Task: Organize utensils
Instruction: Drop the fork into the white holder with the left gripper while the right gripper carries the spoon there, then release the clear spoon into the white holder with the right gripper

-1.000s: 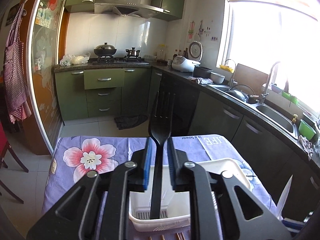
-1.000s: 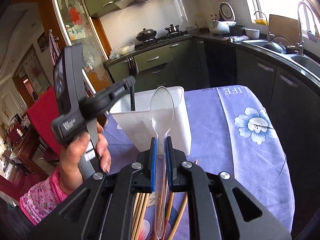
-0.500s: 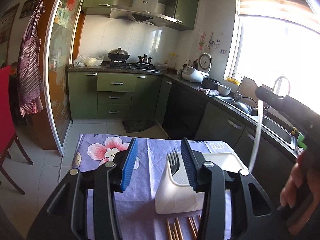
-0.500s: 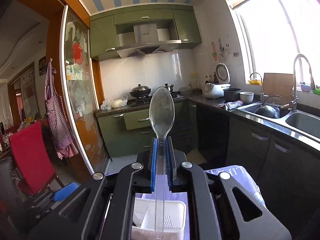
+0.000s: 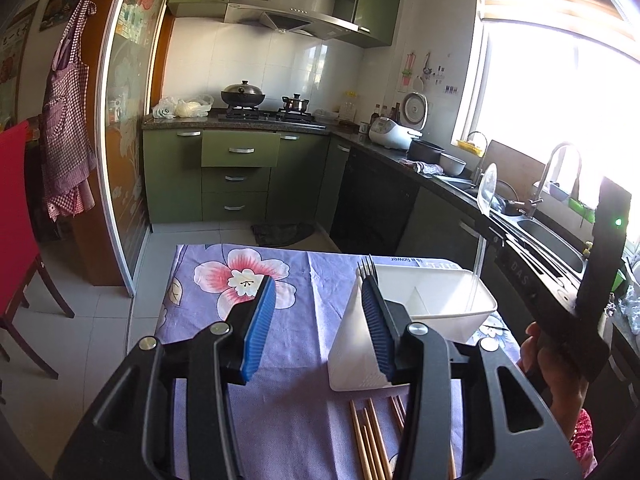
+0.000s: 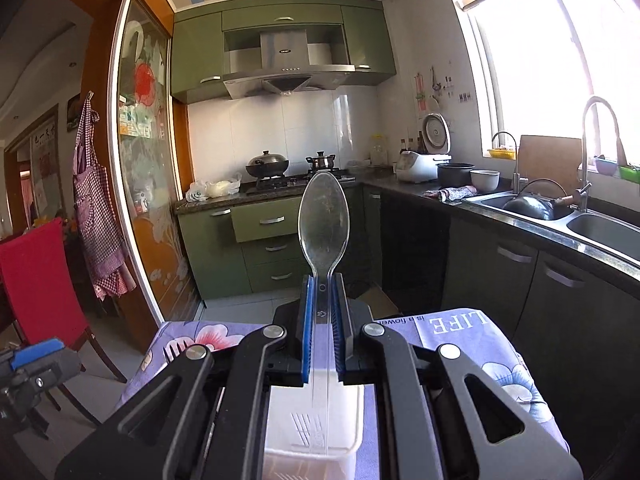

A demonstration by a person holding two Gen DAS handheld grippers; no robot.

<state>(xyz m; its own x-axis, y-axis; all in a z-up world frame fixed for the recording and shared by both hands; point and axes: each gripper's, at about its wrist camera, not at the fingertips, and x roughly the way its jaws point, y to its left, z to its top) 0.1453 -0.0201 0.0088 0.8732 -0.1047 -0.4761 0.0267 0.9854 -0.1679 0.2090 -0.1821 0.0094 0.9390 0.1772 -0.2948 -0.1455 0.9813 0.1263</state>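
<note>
My right gripper is shut on a clear plastic spoon, bowl up and handle hanging down. In the left wrist view the spoon stands upright over the right side of the white utensil holder, and its handle end dips into the opening. A black fork stands in the holder's left part, with only its tines showing. My left gripper is open with nothing between its blue pads. It sits just in front of the holder's near left corner. Several wooden chopsticks lie on the cloth below the holder.
A purple flowered cloth covers the small table. A person's hand holds the right gripper at the table's right edge. Dark cabinets and a sink run along the right, and a red chair stands at the left.
My left gripper let go of the black fork, which now stands in the holder, and drew back open. My right gripper lifted the spoon off the chopsticks and brought it over the holder.
</note>
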